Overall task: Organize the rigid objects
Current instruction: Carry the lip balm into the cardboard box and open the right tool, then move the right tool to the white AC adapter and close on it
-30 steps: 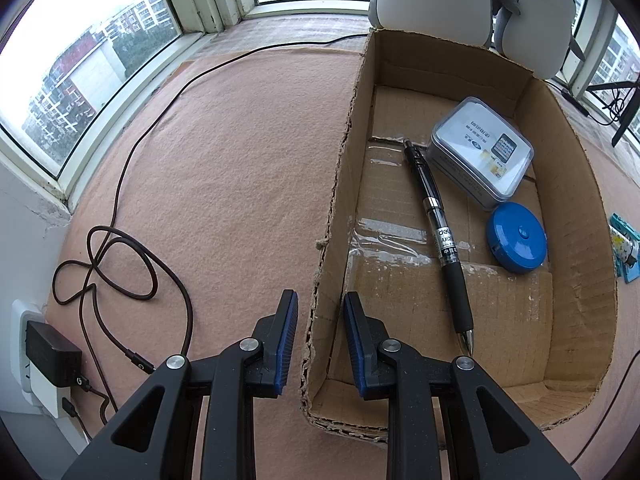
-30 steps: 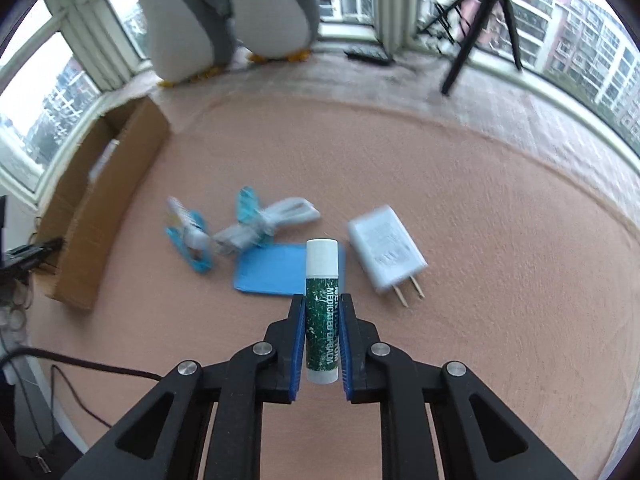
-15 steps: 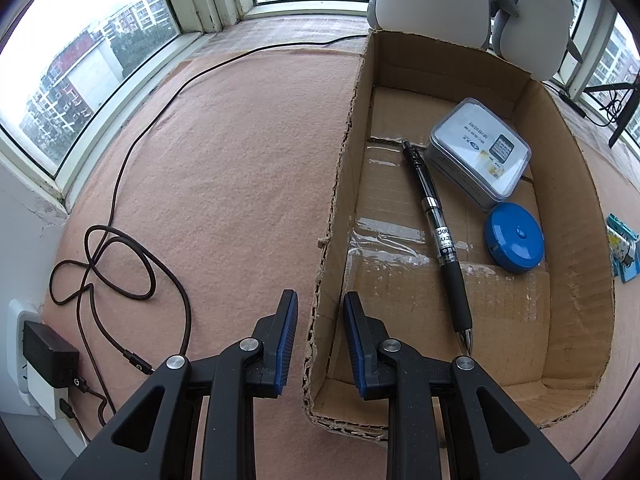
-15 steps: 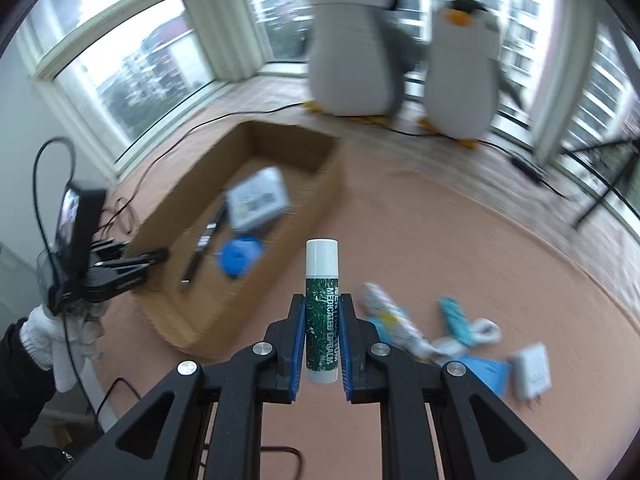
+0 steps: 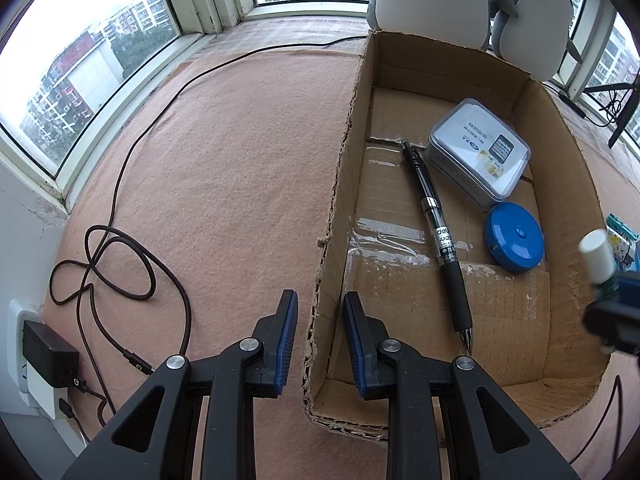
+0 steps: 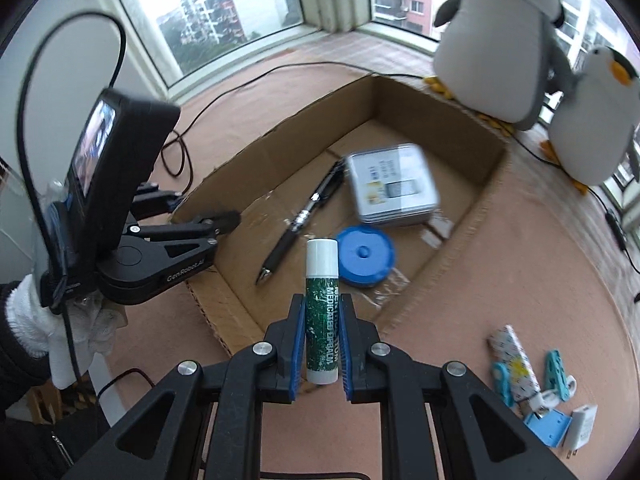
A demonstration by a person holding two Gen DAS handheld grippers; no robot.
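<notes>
Lip balm tube [image 6: 321, 312]: upright in the right gripper [image 6: 320, 344], clamped round its green label with the white cap free above — it sits over the near right edge of the cardboard box [image 6: 460, 116], not yet inside.
Right tongs: closed on the tube, both blue pads flat against its sides.
Left tongs: the left gripper [image 5: 318, 340] straddles the box's left wall near its near corner; whether the pads pinch the card I cannot tell — the jaws stand narrow.
Handling: judged light, stiff and smooth-sided, so likely to slip or roll once let go; the mid-body hold looks sound, the cap a poor place to grip.
Box contents: pen [image 6: 304, 216] along the middle, tin case [image 6: 394, 186] toward the far right corner, blue round tape [image 6: 366, 258] by the right wall.
Free floor: the near end of the box.
</notes>
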